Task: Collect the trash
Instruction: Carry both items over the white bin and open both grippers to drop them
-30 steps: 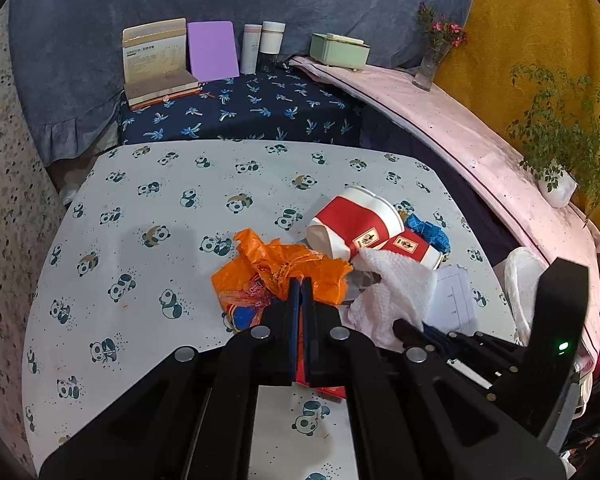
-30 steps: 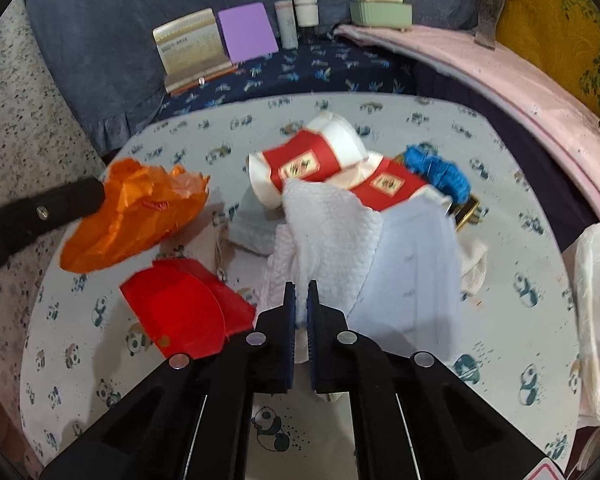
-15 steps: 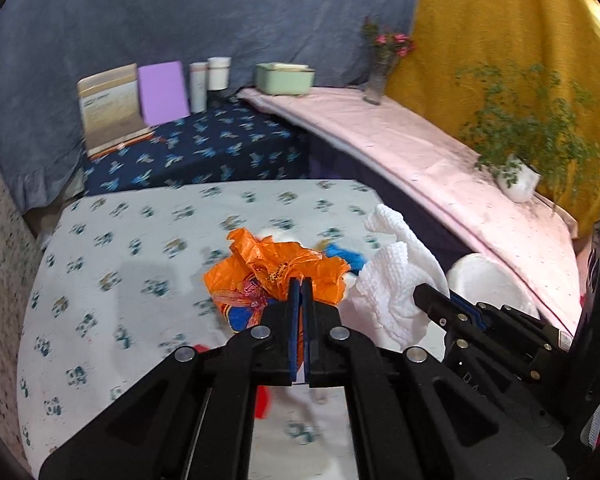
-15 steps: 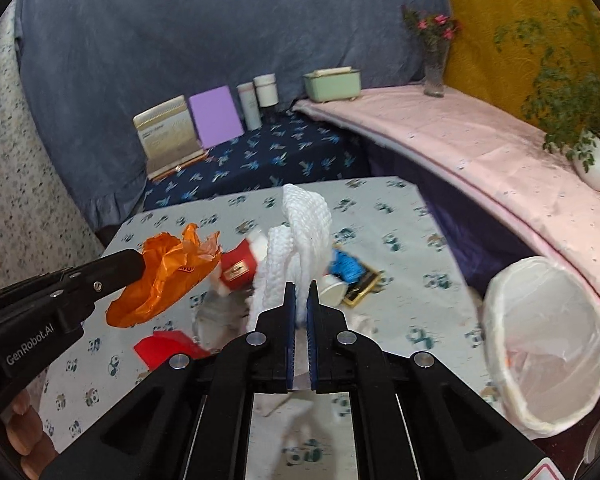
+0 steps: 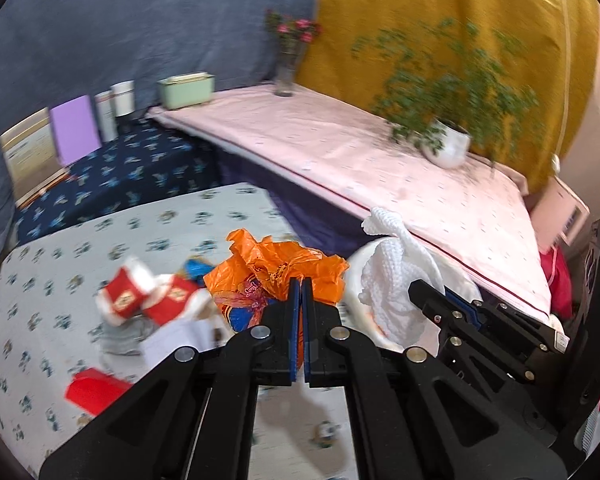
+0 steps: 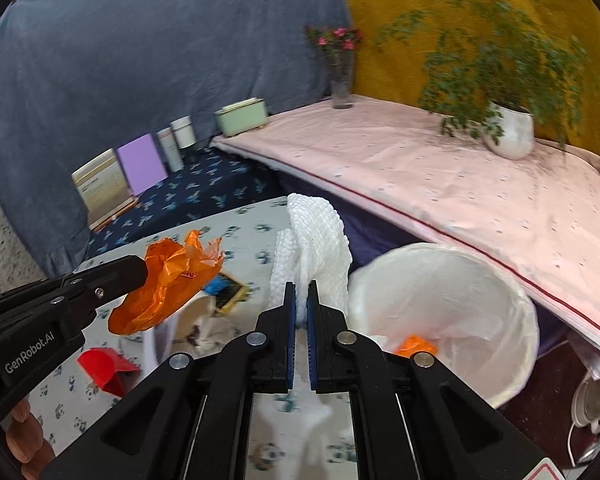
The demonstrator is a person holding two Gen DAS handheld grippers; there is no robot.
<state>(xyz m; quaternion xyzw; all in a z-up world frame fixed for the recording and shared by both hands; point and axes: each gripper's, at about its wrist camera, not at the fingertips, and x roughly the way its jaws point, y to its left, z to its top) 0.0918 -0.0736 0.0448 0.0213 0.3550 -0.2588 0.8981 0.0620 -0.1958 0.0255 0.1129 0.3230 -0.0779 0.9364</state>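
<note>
Right wrist view: the right gripper (image 6: 301,292) had its fingers pinching the white knitted cloth (image 6: 314,240), which rose from the tips toward 12 o'clock, long axis upright, above the desk (image 6: 244,216). The lined trash bin (image 6: 452,304) sat at 3 o'clock. At 9 o'clock the left gripper (image 5: 299,286), fingers pressed on the orange plastic bag (image 5: 276,270), reached level over the desk.

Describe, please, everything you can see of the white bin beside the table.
The bin is round and white, lined with a thin, translucent white bag that folds over its rim. It stands open between the panda-print table and the pink-covered ledge. An orange scrap lies inside. The white towel pinched in the right claw hangs beside its rim.
</note>
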